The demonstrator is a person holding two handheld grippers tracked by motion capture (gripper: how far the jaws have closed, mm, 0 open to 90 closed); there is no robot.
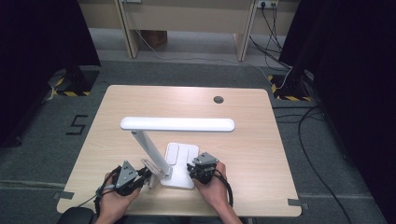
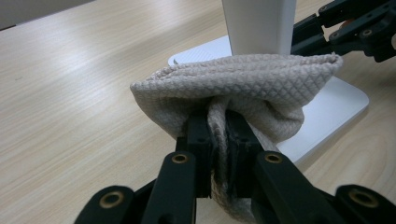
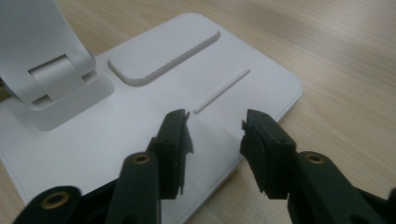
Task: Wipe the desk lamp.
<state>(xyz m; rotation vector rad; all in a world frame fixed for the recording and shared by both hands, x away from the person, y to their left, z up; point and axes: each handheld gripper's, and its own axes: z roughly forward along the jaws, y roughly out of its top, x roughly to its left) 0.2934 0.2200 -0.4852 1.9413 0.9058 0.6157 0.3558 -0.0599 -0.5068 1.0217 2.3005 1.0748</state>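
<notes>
Left gripper (image 2: 217,126): jaws clamped on fold of beige cloth (image 2: 243,86) (quilted weave), cloth bunched just ahead of jaw tips, pressed against white lamp post (image 2: 259,23). Lamp base (image 3: 140,116) lies beyond cloth, flat on wooden table (image 1: 261,126). Right gripper (image 3: 215,128): jaws stand wide apart, nothing between them; base surface directly beneath and ahead of tips, raised pad (image 3: 163,49) farther ahead, hinge to their left. Lamp head (image 1: 177,123) horizontal above table.

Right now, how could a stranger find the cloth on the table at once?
Start at the white desk lamp on the wooden table. Go down its slanted arm to the flat base; the cloth is bunched there, pinched in the left gripper. It is the only soft, beige, woven thing.
</notes>
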